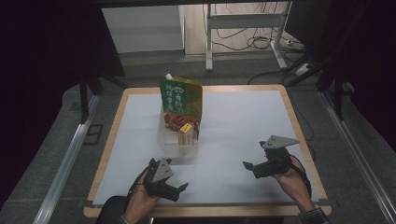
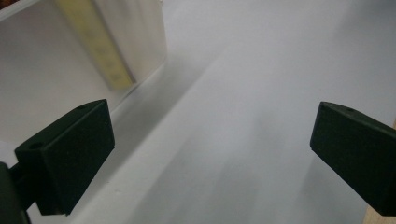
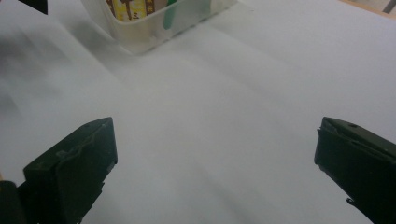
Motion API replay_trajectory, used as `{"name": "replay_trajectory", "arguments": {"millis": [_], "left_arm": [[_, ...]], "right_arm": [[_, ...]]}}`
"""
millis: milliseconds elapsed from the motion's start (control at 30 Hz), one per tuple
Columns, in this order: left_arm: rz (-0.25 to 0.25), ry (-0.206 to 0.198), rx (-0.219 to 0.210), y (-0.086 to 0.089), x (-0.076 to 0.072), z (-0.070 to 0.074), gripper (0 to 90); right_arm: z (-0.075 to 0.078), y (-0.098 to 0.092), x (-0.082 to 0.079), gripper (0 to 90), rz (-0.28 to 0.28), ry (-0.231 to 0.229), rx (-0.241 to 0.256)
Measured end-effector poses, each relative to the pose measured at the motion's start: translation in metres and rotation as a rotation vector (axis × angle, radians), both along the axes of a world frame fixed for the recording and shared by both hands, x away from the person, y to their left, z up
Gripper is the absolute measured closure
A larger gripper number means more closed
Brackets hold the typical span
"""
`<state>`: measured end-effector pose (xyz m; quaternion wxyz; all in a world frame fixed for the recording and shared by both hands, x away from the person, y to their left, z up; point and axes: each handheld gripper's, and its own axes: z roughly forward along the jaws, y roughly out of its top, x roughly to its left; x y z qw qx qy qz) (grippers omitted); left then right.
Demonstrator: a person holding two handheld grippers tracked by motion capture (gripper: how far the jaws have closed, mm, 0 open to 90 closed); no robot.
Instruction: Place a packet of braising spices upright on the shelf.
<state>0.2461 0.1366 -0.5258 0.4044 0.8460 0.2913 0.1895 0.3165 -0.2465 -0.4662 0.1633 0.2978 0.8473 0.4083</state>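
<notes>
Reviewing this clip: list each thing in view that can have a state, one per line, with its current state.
left gripper: open, holding nothing, low over the table's near edge.
right gripper: open, holding nothing, pointing toward the bin.
clear plastic bin: upright on the white mat, loaded with packages.
green pouch: standing upright in the bin, white spout at the top corner.
small yellow-topped box: upright at the bin's near end.
red packet: in the bin between pouch and box.

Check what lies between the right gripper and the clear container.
Nothing: in the high view, bare white table cover separates the right gripper from the clear container.
</notes>
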Motion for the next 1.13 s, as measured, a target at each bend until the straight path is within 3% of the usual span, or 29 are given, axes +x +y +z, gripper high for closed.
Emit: {"name": "replay_trajectory", "arguments": {"millis": [300, 567, 800, 1133], "left_arm": [[0.008, 0.002, 0.001, 0.001, 0.001, 0.000, 0.0], [0.030, 0.013, -0.006, 0.008, 0.005, -0.002, 0.0], [0.032, 0.030, 0.006, 0.009, 0.006, -0.004, 0.0], [0.034, 0.036, 0.021, 0.008, 0.007, -0.006, 0.0]], "right_arm": [[-0.008, -0.024, -0.008, 0.0, -0.042, 0.013, 0.034], [-0.017, -0.042, -0.014, 0.0, -0.075, 0.008, -0.002], [-0.029, -0.055, -0.019, 0.0, -0.093, 0.019, -0.063], [-0.045, -0.068, -0.020, 0.0, -0.116, 0.100, -0.095]]}}
